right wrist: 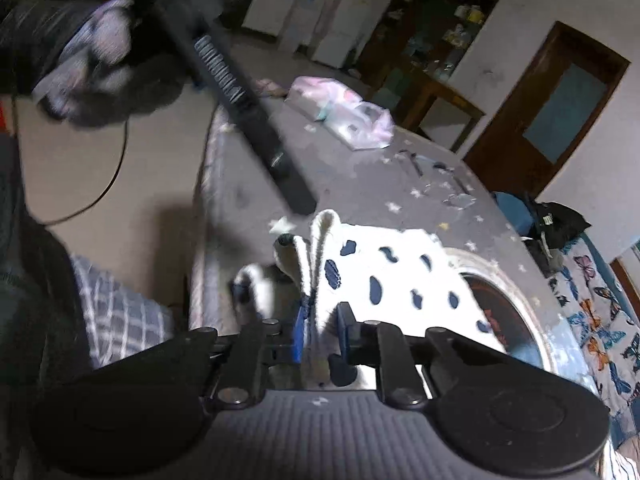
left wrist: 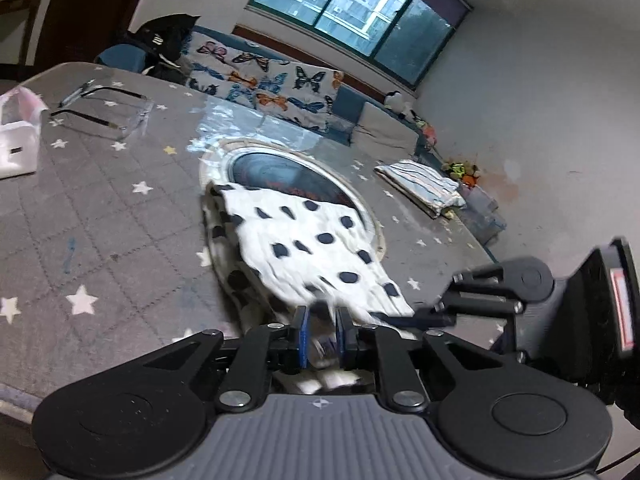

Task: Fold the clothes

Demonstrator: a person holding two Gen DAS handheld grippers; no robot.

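We see the bed (left wrist: 100, 208) first, its grey star-printed quilted cover taking up most of both views. Along its far edge runs a butterfly-print blanket (left wrist: 264, 80), with a dark bag (left wrist: 168, 40) at that blanket's left end. A round mat with a pale rim (left wrist: 280, 172) lies about mid-bed. Draped over the near half of that mat is the white garment with dark spots (left wrist: 308, 244), which reaches from the mat to the bed's near edge, where both tools hold it. A folded striped cloth (left wrist: 420, 184) sits by the bed's right edge, well apart from the garment. At the far left corner we see a clear plastic bag (left wrist: 100, 112) and, beside it, a white pouch (left wrist: 16, 136).

Our left tool (left wrist: 322, 334) is closed on a bunched hem of the spotted garment, the blue pads pressing the cloth between them. Our right tool (right wrist: 322, 328) is likewise clamped on a folded edge of the same garment, which stands up in a narrow ridge just beyond its pads. In the right wrist view, a gloved hand (right wrist: 80, 56) shows at the upper left.
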